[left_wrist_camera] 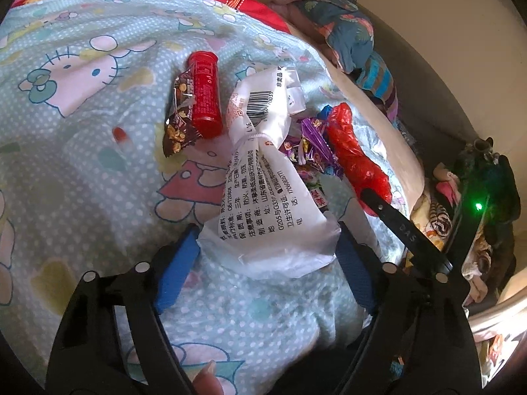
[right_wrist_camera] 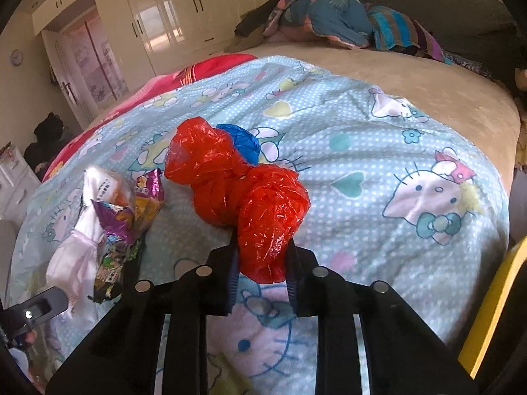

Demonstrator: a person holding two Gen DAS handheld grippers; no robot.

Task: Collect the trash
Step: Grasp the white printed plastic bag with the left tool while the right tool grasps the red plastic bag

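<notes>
Trash lies on a light-blue cartoon-cat bedsheet (left_wrist_camera: pixel 82 171). My left gripper (left_wrist_camera: pixel 266 240) is open, with the near end of a crumpled white printed wrapper (left_wrist_camera: pixel 263 197) between its blue pads. Beyond it lie a red tube (left_wrist_camera: pixel 206 93), a brown snack wrapper (left_wrist_camera: pixel 178 115) and purple candy wrappers (left_wrist_camera: pixel 313 144). My right gripper (right_wrist_camera: pixel 262 256) is shut on a crumpled red plastic bag (right_wrist_camera: pixel 243 181), with a blue bag (right_wrist_camera: pixel 242 141) behind it. The right gripper's finger also shows in the left wrist view (left_wrist_camera: pixel 402 227) at the red bag (left_wrist_camera: pixel 355 158).
Folded clothes and a striped cloth (right_wrist_camera: pixel 346 23) are piled at the far edge of the bed. A beige blanket (right_wrist_camera: pixel 428 79) covers the right side. Wardrobes (right_wrist_camera: pixel 171 16) stand behind. A red quilt (right_wrist_camera: pixel 210 65) lies at the left. Something yellow (right_wrist_camera: pixel 494 296) is at the right edge.
</notes>
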